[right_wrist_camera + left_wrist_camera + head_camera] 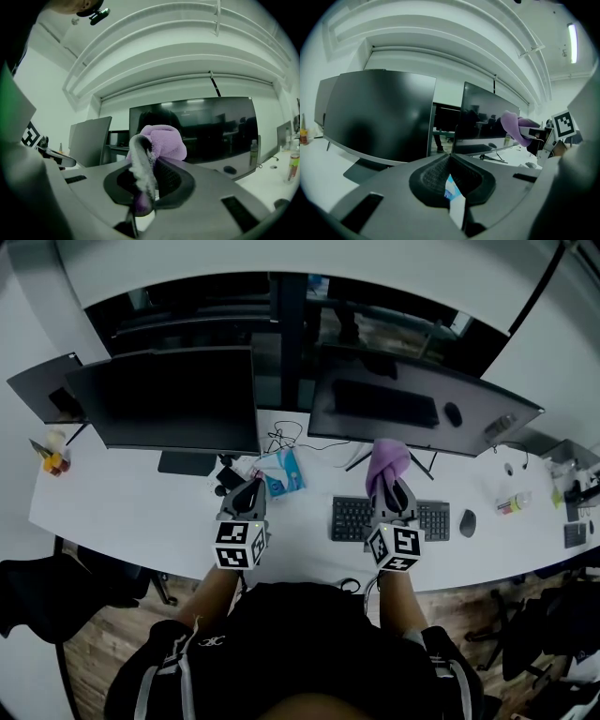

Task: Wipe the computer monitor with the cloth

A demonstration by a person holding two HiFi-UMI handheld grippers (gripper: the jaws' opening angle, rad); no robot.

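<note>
Two dark monitors stand on the white desk [131, 512]: the left monitor [169, 399] [379, 122] and the right monitor [412, 409] [206, 129]. My right gripper [390, 491] [149, 185] is shut on a purple cloth [384, 463] [161, 140] and is held up just in front of the right monitor's lower left part. The cloth also shows in the left gripper view as a purple cloth [513, 126]. My left gripper [249, 495] [451, 180] is shut with nothing in it, over the desk between the two monitors.
A black keyboard [352, 517] and a mouse [468, 522] lie under the right monitor. A blue-and-white packet [281, 472] and cables [278, 439] lie between the monitors. A third screen [42, 385] stands at far left, small bottles [53, 461] beside it.
</note>
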